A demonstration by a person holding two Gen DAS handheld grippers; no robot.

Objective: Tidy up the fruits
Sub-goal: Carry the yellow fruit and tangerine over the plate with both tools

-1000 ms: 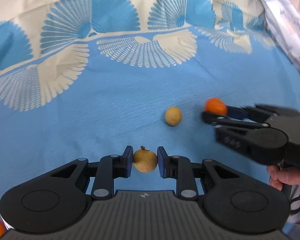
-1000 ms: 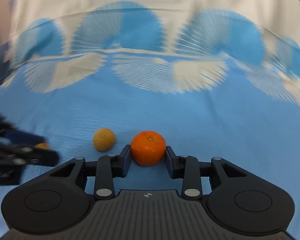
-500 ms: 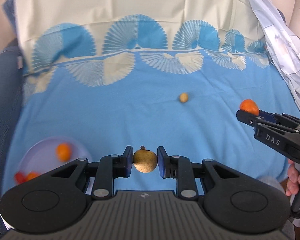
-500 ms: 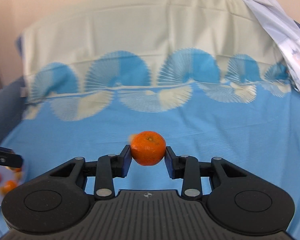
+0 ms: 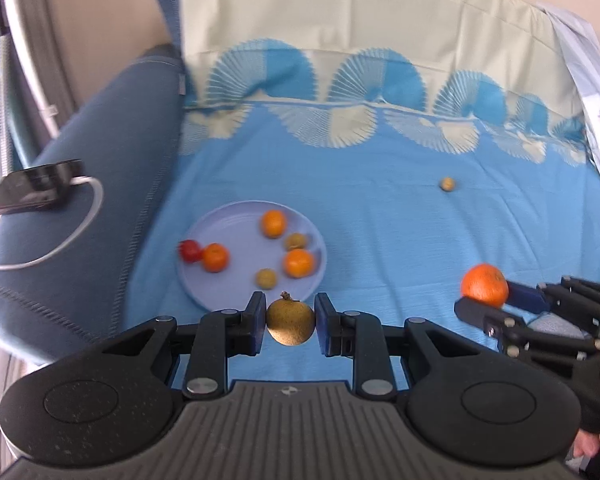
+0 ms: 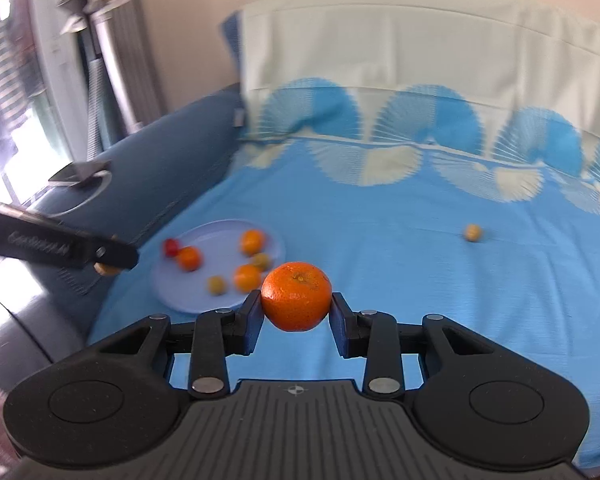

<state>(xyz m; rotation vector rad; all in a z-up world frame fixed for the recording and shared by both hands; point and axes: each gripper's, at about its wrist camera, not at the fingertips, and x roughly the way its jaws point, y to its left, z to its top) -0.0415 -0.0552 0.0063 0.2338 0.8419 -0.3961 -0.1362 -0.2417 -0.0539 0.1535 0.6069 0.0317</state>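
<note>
Holding a longan [image 5: 290,322] pinched across its middle, the left gripper [image 5: 290,326] hangs just short of the lilac plate [image 5: 220,220]. The right gripper [image 6: 296,312] clamps a mandarin [image 6: 296,296] right of the plate. Both fruits look light and round; the longan's shell is probably brittle, the mandarin soft, so gentle grips at the widest part suit them.

Both tongs have swung left, bringing the plate [image 5: 228,216] nearer.

Tan round longan [image 5: 290,322] with stem up, clamped in left tool [image 5: 290,326] just off plate's near rim. Orange mandarin [image 6: 296,297] clamped in right tool [image 6: 296,316]. Lavender plate [image 5: 224,220] near bedspread's left edge holds three mandarins, two longans, red fruit at rim. Lone longan [image 5: 447,183] well apart, toward right.
</note>
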